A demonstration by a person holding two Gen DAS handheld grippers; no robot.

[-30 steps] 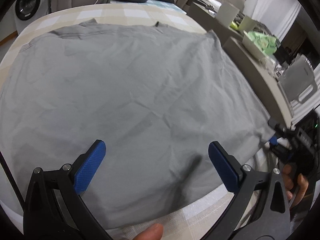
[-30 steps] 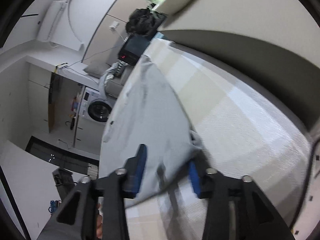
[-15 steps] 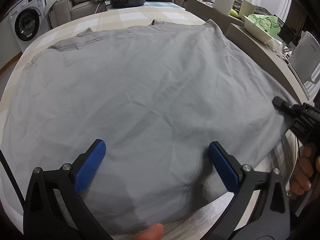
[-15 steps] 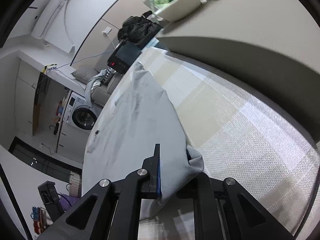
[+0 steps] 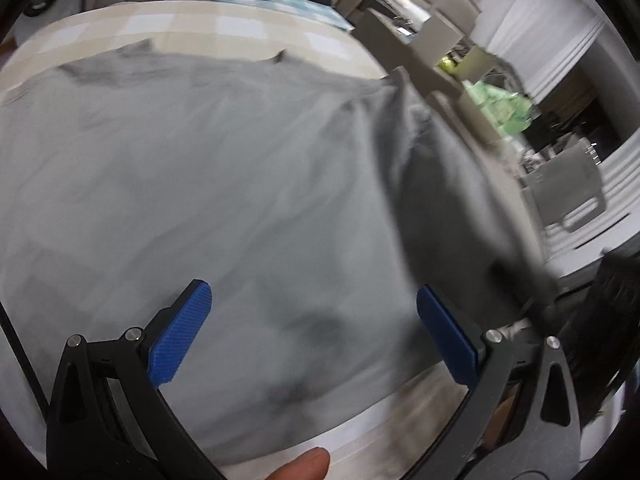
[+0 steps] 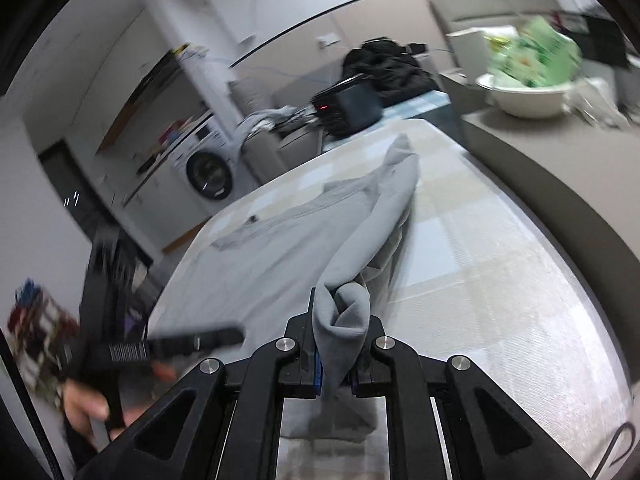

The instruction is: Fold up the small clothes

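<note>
A grey garment (image 5: 224, 200) lies spread across my checked desk (image 5: 208, 36), its right edge raised in a soft ridge — light, limp cloth that will sag and slide, so I would grip it at corners and hems. My right hand-held gripper (image 6: 335, 364) is pressed together, pinching a bunched corner. My left hand-held gripper (image 5: 312, 336) hangs spread wide above the near hem — holding nothing.

Checked beige-white table cover (image 6: 500, 264) near. Front-loading washing machine (image 6: 208, 172) far left under white cabinets. Beige sofa (image 5: 400, 36) far. Grey counter (image 6: 552, 168) right, white bowl (image 6: 528, 100) on it.
</note>
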